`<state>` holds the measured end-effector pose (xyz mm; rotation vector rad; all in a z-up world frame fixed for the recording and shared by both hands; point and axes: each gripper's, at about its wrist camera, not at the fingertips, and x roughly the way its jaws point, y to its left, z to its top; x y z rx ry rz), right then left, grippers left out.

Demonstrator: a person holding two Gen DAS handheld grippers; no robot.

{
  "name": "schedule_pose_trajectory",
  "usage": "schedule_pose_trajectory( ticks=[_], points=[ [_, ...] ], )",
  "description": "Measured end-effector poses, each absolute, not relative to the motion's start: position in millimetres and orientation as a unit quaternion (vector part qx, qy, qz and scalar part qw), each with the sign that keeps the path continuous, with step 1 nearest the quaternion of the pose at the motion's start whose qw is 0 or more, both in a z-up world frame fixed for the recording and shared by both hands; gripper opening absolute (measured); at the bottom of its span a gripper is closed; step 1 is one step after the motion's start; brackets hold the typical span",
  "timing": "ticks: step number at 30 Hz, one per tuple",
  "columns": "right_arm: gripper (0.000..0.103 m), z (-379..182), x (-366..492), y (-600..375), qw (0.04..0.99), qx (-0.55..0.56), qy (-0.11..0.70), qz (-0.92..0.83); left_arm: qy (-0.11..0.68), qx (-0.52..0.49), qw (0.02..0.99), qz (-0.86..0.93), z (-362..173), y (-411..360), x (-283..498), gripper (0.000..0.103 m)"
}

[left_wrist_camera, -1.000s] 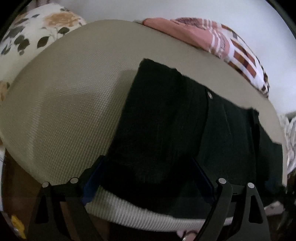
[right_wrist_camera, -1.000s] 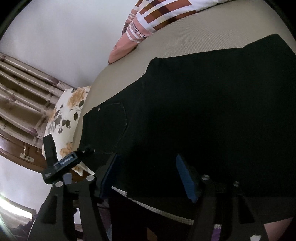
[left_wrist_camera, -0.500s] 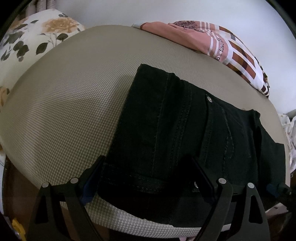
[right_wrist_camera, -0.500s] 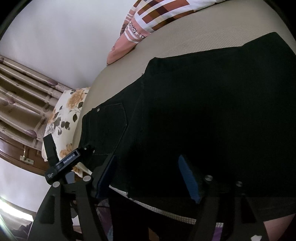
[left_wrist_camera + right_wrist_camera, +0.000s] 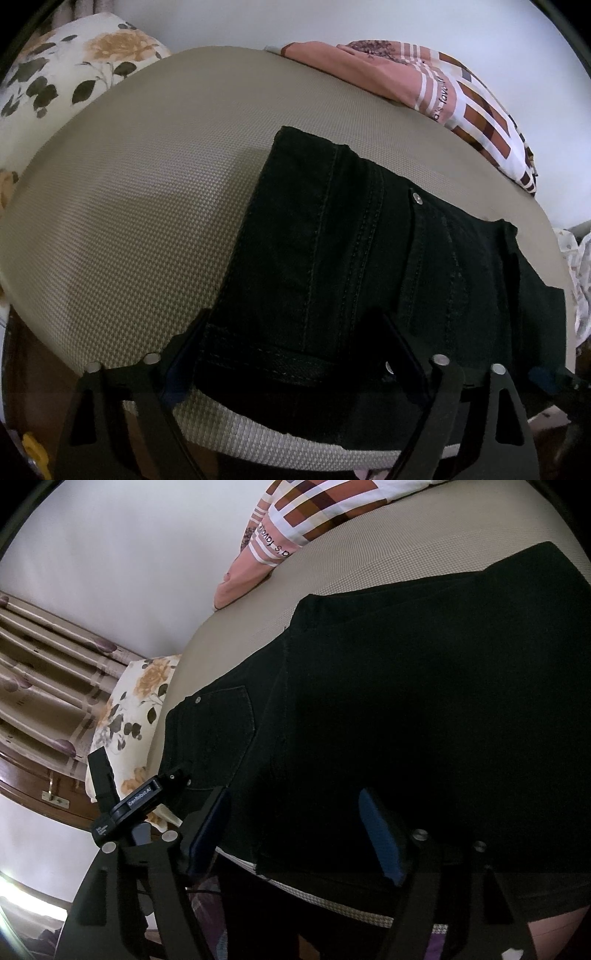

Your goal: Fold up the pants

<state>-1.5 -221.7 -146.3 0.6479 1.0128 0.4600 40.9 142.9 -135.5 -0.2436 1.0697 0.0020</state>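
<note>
Readable text, two items only.

Left gripper [image 5: 142,799], seen in right wrist view: white lettering "GenRobot.AI" on black body. Second small white label lower on same body, two or three lines, too small to read.

Pink striped shirt [image 5: 439,92] at far side of bed: dark lettering along white band, partial, reads "s favo…" in left wrist view; same lettering upside down in right wrist view [image 5: 275,542], rest cut off by fold.

No numbers, no signs legible elsewhere.
</note>
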Motion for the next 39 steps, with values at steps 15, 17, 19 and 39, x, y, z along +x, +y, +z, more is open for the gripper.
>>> schedule_pose_trajectory(
  ticks=[15,17,19,39],
  points=[
    [0.070,-146,5,-227,0.789,0.336,0.466,0.218,0.533,-0.236,0.809,-0.072,-118,189,49,0.031],
    [0.070,-146,6,-228,0.787,0.339,0.466,0.220,0.544,-0.257,0.797,-0.059,-119,198,46,0.036],
    [0.071,-145,7,-229,0.786,0.343,0.465,0.220,0.551,-0.293,0.780,-0.051,-120,208,38,0.044],
    [0.075,-152,8,-232,0.783,0.357,0.457,0.225,0.551,-0.401,0.728,-0.075,-145,201,25,0.068]
  ],
)
